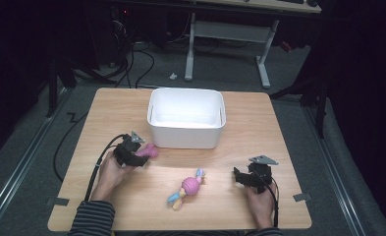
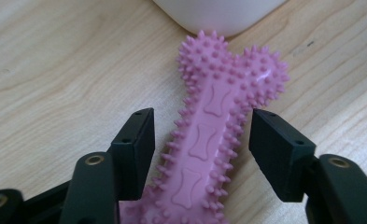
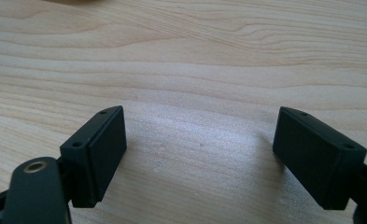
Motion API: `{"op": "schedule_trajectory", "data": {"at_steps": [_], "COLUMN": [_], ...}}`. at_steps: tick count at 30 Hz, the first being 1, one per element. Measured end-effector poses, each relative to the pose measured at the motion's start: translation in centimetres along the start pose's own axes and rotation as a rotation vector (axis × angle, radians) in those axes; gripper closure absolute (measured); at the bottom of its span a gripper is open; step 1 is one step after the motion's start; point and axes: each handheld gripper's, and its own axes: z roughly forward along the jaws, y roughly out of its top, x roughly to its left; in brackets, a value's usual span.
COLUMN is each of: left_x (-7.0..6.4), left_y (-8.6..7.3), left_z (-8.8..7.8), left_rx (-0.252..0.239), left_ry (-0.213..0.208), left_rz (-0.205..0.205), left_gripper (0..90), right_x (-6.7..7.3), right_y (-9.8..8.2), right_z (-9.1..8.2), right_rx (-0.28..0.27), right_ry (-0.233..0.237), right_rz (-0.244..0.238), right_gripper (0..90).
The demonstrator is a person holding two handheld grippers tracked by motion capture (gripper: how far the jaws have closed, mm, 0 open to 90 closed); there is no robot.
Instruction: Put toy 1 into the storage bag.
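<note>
A pink spiky bone toy (image 2: 218, 98) lies flat on the wooden table (image 1: 259, 128), just in front of the white bin (image 1: 185, 136). My left gripper (image 2: 202, 126) straddles the bone's shaft, one jaw on each side. A thin gap shows between each pad and the spikes, so the jaws stand open around it. In the high view the left gripper (image 1: 140, 156) sits at the table's left with the bone (image 1: 151, 151) poking out toward the bin. My right gripper (image 1: 237, 177) rests at the right, and its jaws (image 3: 200, 135) are open over bare wood.
A second toy, a pink ribbed ball with blue and yellow ends (image 1: 188, 188), lies between the two hands near the front edge. The bin's inside looks bare. Beyond the table, desk legs (image 1: 264, 64) and cables (image 1: 131, 64) stand on the grey floor.
</note>
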Motion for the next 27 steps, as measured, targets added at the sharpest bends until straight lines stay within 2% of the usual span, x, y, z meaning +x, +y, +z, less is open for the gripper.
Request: {"op": "schedule_trajectory", "data": {"at_steps": [18, 27], "left_x": [0.31, 0.43], "left_y": [-0.15, -0.22], "left_z": [0.03, -0.12], "left_rx": [0.014, 0.017], "left_ry": [-0.029, -0.04], "left_rz": [0.036, 0.033], "left_gripper": [55.7, 58.7], "right_x": [0.05, 0.05], "right_y": [-0.01, -0.01], "right_z": [0.0, 0.01], "right_rx": [-0.001, -0.004], "right_ry": [-0.003, 0.0], "right_rz": [-0.002, -0.01], "right_gripper": [17.6, 17.9]}}
